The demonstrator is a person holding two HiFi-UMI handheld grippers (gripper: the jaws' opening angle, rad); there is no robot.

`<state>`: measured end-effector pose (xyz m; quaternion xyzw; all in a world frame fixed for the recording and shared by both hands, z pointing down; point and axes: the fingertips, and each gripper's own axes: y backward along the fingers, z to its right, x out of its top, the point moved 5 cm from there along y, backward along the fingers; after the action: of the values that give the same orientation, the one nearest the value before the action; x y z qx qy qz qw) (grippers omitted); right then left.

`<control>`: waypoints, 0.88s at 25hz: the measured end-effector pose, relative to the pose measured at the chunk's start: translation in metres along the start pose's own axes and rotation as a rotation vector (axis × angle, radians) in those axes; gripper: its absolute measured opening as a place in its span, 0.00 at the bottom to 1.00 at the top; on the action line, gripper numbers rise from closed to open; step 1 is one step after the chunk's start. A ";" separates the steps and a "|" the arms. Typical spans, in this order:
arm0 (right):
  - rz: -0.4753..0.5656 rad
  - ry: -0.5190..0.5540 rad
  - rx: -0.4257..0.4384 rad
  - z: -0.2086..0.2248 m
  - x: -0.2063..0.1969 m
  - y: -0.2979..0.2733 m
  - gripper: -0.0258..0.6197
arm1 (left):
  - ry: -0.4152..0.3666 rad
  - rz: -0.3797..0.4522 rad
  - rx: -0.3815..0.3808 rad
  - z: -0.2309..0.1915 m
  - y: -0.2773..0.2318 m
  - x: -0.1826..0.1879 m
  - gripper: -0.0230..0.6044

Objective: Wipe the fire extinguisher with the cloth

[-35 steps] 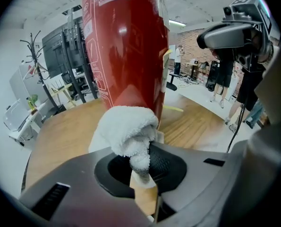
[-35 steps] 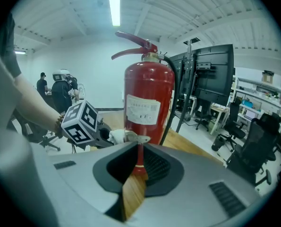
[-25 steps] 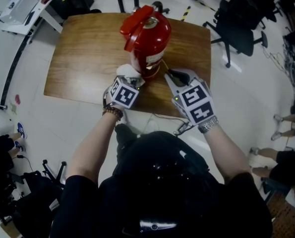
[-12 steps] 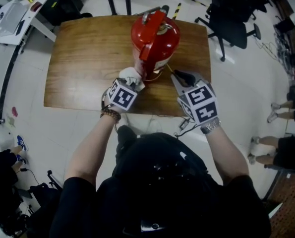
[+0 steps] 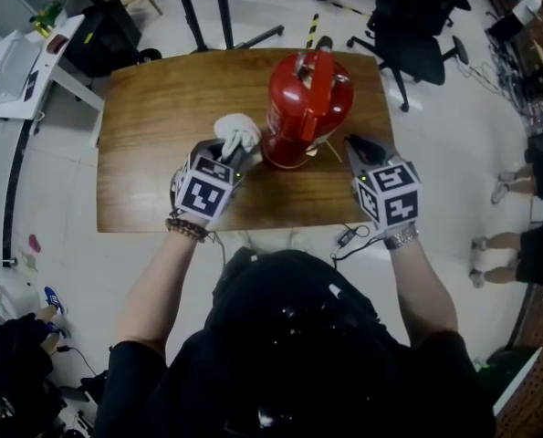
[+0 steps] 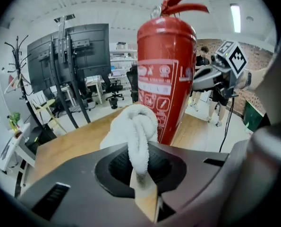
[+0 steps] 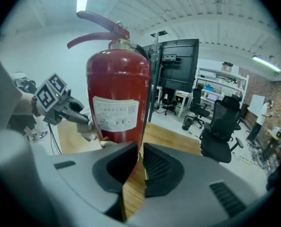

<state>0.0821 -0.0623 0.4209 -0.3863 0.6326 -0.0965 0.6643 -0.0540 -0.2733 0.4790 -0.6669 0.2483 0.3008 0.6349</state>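
- The left hand-held gripper (image 5: 227, 158) is clamped on a white terry cloth (image 5: 237, 133); a fold of the cloth passes between its jaws and the rest bulges out in front.
- The left forearm reaches forward and a little inward, and this hand-held gripper points down at a slant toward the bench.
- The right hand-held gripper (image 5: 355, 144) has its jaws nearly together, with only a thin slit between them, through which the wood shows. Nothing is held there.
- The right forearm also reaches forward, and its hand-held gripper points slanting down, just beside the right of the extinguisher's base.
- The red metal fire extinguisher (image 5: 308, 108) stands upright on the brown wooden bench (image 5: 152, 117), between the two hand-held grippers. The cloth is just at its left side.
- One second ago the cloth was low, against the near foot of the cylinder; now it is higher and more to the left of it.
- The extinguisher's lever then pointed to the lower left of the head view; now it runs nearly straight up that view.
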 end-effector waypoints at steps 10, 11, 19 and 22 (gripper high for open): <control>-0.004 -0.066 -0.120 -0.011 0.010 0.001 0.11 | -0.097 0.218 -0.107 -0.041 0.074 0.094 0.10; -0.005 -0.071 -0.129 -0.012 0.011 0.002 0.11 | -0.106 0.239 -0.132 -0.040 0.081 0.103 0.10; 0.005 -0.109 -0.209 -0.015 0.018 0.013 0.11 | -0.242 0.349 -0.306 -0.020 0.121 0.160 0.10; 0.010 -0.123 -0.236 -0.015 0.018 0.019 0.11 | -0.305 0.345 -0.325 -0.012 0.118 0.171 0.10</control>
<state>0.0651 -0.0666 0.3967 -0.4638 0.5996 0.0057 0.6522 -0.0182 -0.2852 0.2742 -0.6547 0.2084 0.5374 0.4891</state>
